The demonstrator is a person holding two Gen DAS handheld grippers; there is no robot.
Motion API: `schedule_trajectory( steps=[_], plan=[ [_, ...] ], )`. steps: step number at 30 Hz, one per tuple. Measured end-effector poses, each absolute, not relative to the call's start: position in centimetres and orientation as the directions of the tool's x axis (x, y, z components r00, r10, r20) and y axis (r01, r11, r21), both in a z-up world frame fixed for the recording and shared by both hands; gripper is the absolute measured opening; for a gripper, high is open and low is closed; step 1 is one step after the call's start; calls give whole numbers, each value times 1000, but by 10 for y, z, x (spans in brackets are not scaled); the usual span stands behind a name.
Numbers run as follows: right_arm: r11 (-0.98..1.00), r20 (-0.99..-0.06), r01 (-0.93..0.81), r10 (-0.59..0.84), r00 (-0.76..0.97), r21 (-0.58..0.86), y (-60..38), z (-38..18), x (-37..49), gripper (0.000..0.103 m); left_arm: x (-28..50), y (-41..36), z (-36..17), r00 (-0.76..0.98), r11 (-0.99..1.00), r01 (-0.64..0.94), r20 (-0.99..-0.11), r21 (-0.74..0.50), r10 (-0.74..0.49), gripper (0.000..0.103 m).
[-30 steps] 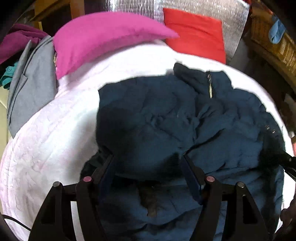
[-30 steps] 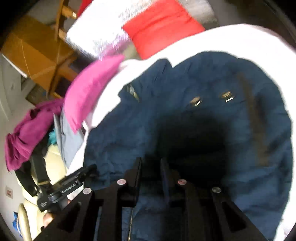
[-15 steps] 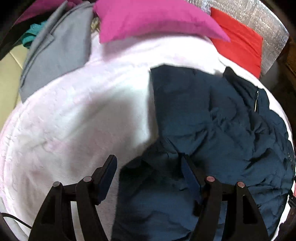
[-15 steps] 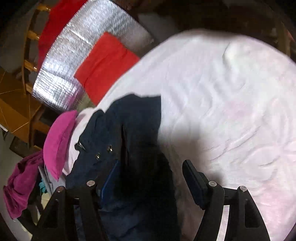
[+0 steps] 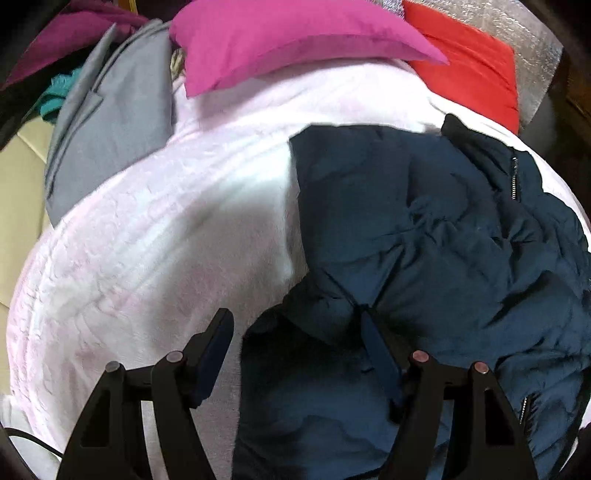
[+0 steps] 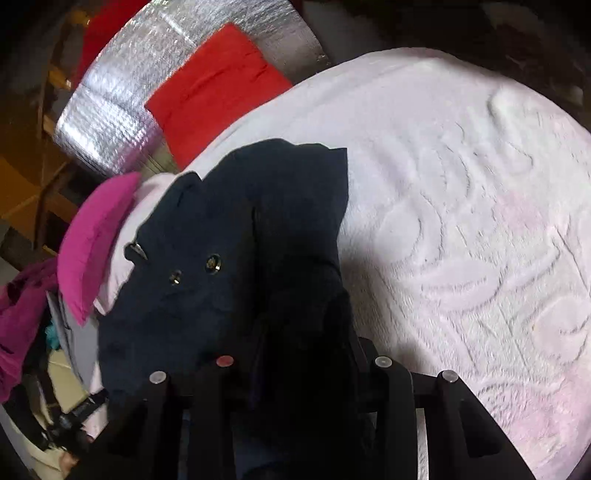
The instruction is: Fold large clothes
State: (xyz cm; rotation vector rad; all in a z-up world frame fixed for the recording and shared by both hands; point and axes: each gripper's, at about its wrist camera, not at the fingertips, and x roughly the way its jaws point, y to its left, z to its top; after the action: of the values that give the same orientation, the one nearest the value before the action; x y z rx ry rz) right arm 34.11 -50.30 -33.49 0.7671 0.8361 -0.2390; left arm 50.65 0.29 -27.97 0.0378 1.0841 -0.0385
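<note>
A navy padded jacket (image 5: pixel 424 236) lies crumpled on the pale pink quilted bed cover (image 5: pixel 155 251), its zip toward the far right. My left gripper (image 5: pixel 295 330) hovers over the jacket's near left edge. It is open, with a fold of fabric under its right finger (image 5: pixel 376 347) and nothing pinched. In the right wrist view the jacket (image 6: pixel 207 266) shows two snap buttons. My right gripper (image 6: pixel 295 354) is closing on a thick bunch of its fabric. That bunch fills the gap between the jaws and hides the pads.
A magenta pillow (image 5: pixel 288 40) and a red cushion (image 5: pixel 476 70) lie at the head of the bed against a silver foil panel (image 6: pixel 122 96). A grey garment (image 5: pixel 107 122) and a purple one (image 5: pixel 66 33) are heaped at the far left. The bed cover (image 6: pixel 480 229) spreads bare to the right.
The right gripper opened, swung to the jacket's right edge, and closed on a bunch of fabric. The left gripper shifted toward the jacket's left edge, staying open.
</note>
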Motion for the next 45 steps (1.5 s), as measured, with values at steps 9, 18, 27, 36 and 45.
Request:
schedule_trajectory(
  steps=[9,18,27,36,45],
  plan=[
    [703,-680,419,125,722,574,-499,-306,277,60,469,18,-243,541,998,60,-841,11,-23,72],
    [718,-647,349,183,740,602,-469,-296,189,60,388,56,-244,565,995,93,-824,27,-31,72],
    [699,-652,340,237,720,630,-452,-305,125,60,298,98,-275,479,996,81,-874,-44,-78,73],
    [662,-682,352,335,651,661,-441,-343,78,60,251,129,-295,374,926,75,-850,-370,-370,40],
    [650,-684,343,388,617,678,-430,-374,63,55,249,128,-304,326,933,59,-877,-354,-353,33]
  ],
)
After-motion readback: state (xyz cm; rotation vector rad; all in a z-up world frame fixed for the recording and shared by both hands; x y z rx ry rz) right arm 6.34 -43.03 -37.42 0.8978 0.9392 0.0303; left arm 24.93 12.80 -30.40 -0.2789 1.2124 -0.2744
